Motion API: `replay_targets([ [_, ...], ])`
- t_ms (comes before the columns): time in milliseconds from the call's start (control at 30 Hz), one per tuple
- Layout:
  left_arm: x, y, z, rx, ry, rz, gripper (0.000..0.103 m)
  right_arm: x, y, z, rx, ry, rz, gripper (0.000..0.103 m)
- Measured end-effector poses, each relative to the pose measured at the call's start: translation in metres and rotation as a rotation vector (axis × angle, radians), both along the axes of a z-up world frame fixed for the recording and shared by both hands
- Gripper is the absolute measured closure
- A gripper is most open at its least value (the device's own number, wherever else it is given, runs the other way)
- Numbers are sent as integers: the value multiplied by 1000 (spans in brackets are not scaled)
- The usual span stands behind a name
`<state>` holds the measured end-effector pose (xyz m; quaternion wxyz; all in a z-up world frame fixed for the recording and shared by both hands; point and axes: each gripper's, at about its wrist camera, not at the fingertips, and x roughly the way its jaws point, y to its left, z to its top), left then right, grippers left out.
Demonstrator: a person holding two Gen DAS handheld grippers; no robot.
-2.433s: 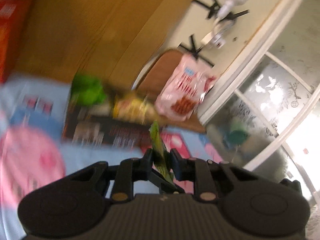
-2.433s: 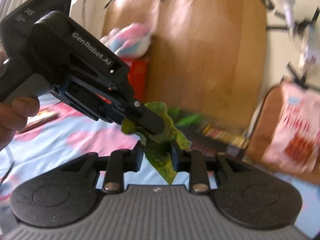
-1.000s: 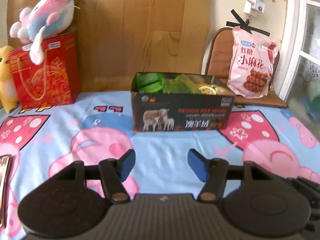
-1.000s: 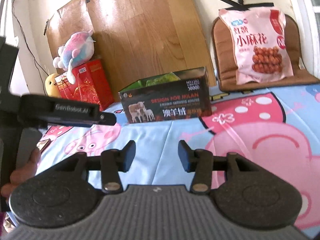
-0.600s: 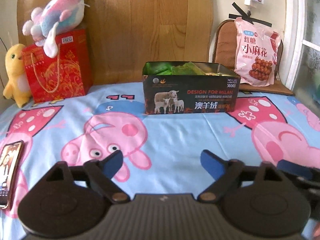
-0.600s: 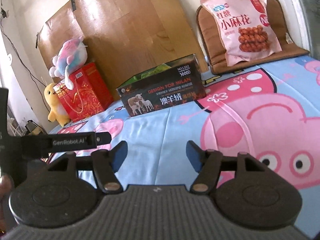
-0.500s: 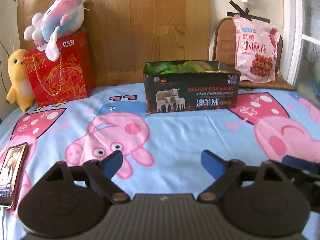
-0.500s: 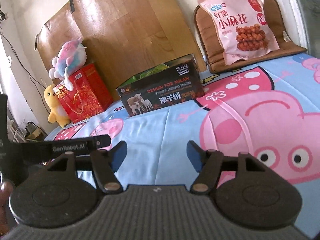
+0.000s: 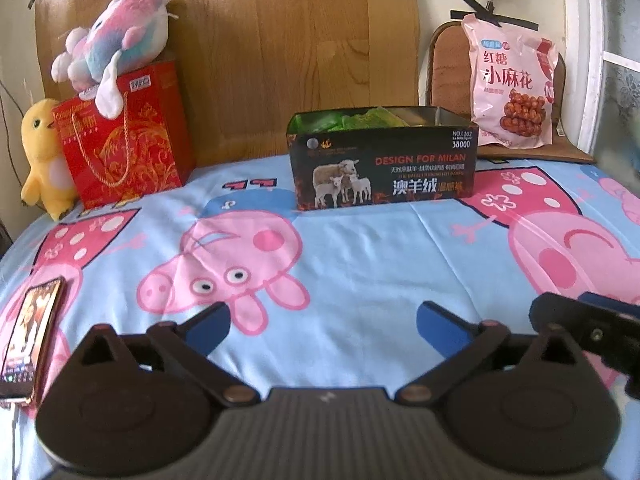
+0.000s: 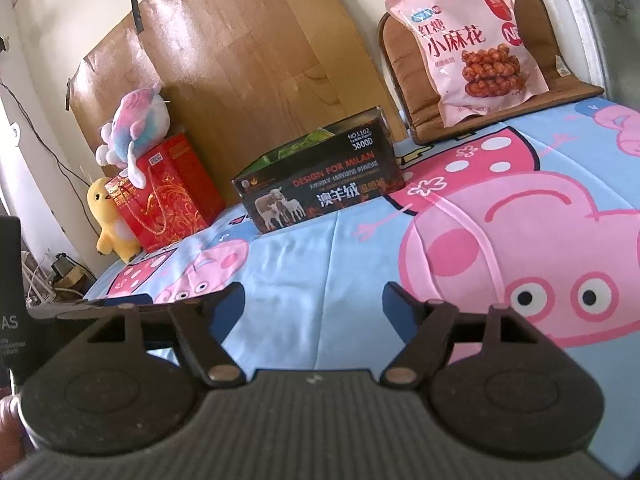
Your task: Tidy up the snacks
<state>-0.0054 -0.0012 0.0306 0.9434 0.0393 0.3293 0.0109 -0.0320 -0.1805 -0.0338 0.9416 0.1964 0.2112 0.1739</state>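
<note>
Both my grippers, left (image 9: pixel 322 322) and right (image 10: pixel 313 306), gape wide and empty. The snack box (image 9: pixel 383 164) sits far ahead, long side facing me, straight ahead of my left.

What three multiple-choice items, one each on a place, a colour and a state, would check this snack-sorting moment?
1. Where is the pink snack bag?
A. inside the box
B. propped on the brown chair behind the bed
C. flat on the blue sheet

2. What colour are the packets showing in the dark box?
A. green
B. purple
C. white

3. What state is the left tool in?
A. shut on a packet
B. shut on nothing
C. open, holding nothing

Answers:
1. B, it leans against the chair back.
2. A, green wrappers show above the rim.
3. C, its blue pads stand wide apart over bare sheet; the right tool is the same.
</note>
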Motion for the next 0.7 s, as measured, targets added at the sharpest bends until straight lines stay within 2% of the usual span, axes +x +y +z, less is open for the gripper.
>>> replay_targets([
  [367,-5,7,5,-17,-3,40,0,-8,0,5,-7,-5,-12,19],
  [700,-5,5,1,2,25,52,0,-4,-6,-3,53,37,-13,16],
])
